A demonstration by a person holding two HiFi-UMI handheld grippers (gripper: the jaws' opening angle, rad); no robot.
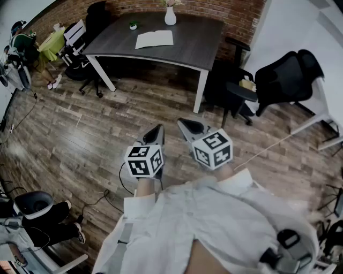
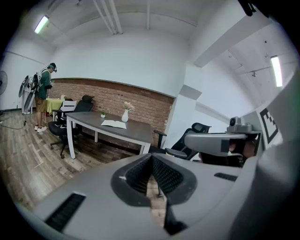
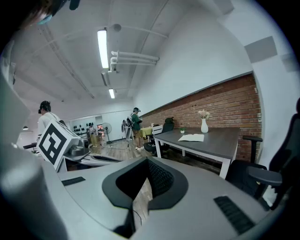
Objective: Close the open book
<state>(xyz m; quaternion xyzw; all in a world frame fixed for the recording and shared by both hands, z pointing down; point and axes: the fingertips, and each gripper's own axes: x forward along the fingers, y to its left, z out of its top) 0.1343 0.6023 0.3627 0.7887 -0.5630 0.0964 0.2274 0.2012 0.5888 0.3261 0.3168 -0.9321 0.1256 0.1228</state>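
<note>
Book (image 1: 154, 39) lies open and flat on the dark grey table (image 1: 206, 35), its pale pages spread to both sides. It is well ahead of me across the wooden floor (image 1: 80, 128). A white vase (image 1: 170, 16) stands behind it by the brick wall, and a small potted plant (image 1: 133, 25) sits to its left.

I hold both grippers low in front of my body, well apart from the table. My left gripper (image 1: 156, 132) has its jaws pressed fully together with nothing between them. My right gripper (image 1: 187, 127) is closed and empty in the same way.

From the head view I see the book from above, with a black office chair (image 1: 289, 75) to the right of the table. The gripper views show the book nearly edge-on as a thin pale sheet. Only the right gripper view takes in the ceiling strip light (image 3: 102, 47) and a floor fan (image 3: 106, 126) in the far room.
</note>
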